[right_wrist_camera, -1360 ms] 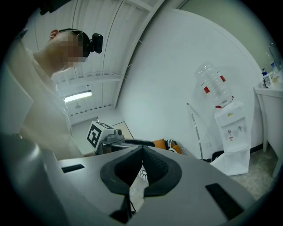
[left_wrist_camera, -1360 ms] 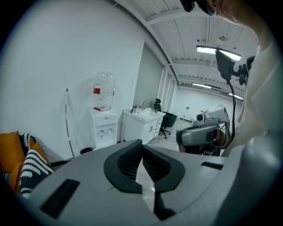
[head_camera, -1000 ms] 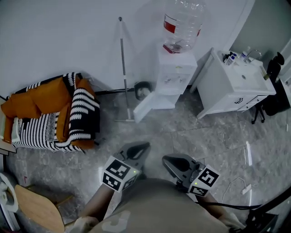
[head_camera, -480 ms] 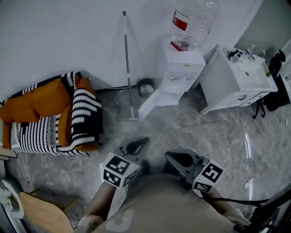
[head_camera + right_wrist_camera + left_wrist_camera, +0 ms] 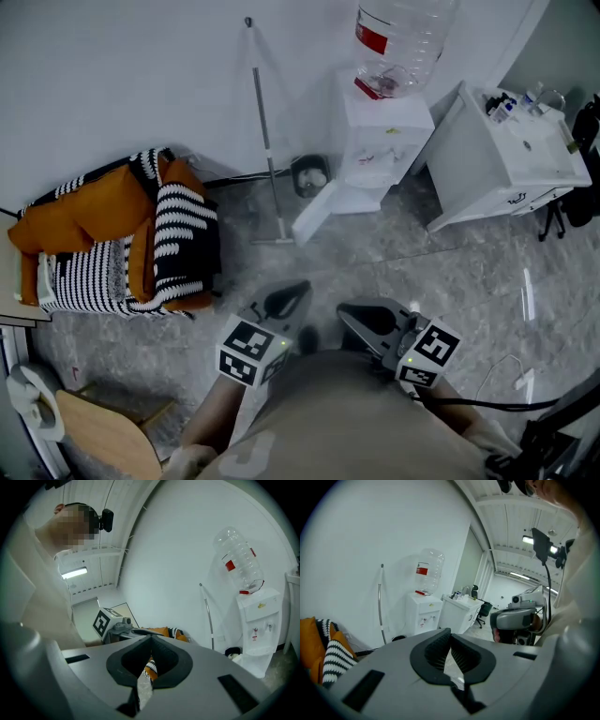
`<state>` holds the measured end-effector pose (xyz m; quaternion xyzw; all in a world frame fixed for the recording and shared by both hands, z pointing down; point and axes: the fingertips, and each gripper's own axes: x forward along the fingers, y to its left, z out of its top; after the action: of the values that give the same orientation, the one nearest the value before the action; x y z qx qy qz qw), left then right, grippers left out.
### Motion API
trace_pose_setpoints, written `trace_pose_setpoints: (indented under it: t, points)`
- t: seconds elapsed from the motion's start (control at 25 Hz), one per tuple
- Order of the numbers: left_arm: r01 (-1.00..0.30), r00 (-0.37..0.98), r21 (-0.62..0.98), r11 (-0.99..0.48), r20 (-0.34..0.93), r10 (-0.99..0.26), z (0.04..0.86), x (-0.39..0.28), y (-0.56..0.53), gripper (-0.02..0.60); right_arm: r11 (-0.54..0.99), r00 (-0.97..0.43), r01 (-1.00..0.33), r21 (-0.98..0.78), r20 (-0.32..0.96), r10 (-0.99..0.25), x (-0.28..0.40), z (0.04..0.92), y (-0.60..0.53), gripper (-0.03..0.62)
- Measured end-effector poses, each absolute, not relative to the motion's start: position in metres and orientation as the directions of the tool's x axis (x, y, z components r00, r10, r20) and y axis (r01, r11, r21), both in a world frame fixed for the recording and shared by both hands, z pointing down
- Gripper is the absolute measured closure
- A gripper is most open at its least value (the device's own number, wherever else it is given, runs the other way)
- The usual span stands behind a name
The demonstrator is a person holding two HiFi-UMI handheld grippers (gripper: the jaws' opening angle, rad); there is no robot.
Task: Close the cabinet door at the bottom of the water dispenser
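The left gripper (image 5: 450,637) has its ribbed black jaws pressed tip to tip with nothing between them; the right gripper (image 5: 151,641) likewise has its jaws together and grips nothing, only striped cloth far behind showing through the gap beneath the tips; in the head view both grey plastic grippers, left (image 5: 286,300) and right (image 5: 361,321), hang in the air low in front of the person, each bearing a cube of black-and-white square markers, touching nothing.

The water dispenser (image 5: 384,131) is a white boxy unit at the far edge of the floor (image 5: 450,272), against the white wall; a clear, rounded plastic bottle (image 5: 403,37) with a red label sits upended on top; its cabinet door (image 5: 319,214), a flat white panel at the bottom, stands swung open out over the floor, well apart from both grippers.

The floor is glossy grey marbled tile; a thin metal pole (image 5: 262,122) leans on the wall just beside the dispenser; at the floor's left edge lies a seat (image 5: 122,234) of orange cushions and black-and-white striped knit.
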<state>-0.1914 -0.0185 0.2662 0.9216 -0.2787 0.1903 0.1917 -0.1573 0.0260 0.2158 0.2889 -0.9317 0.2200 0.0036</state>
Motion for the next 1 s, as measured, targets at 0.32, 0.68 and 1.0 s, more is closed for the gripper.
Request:
trace_pose_setpoints:
  t: [0.32, 0.68, 1.0]
  points:
    - [-0.591, 0.744, 0.204, -0.780, 0.511, -0.430, 0.269, -0.100, -0.061, 0.586, 0.721, -0.834, -0.511, -0.468, 0.067, -0.548, -0.065, 0.213, -0.020, 0.585]
    - [-0.694, 0.631, 0.130, -0.708, 0.584, -0.512, 0.279, -0.037, -0.099, 0.586, 0.762, -0.888, -0.405, -0.506, 0.019, -0.459, 0.017, 0.217, -0.048, 0.586]
    - [-0.736, 0.548, 0.091, -0.671, 0.661, -0.512, 0.311, -0.038, -0.119, 0.586, 0.758, -0.897, -0.367, -0.539, -0.012, -0.442, 0.040, 0.223, -0.064, 0.586]
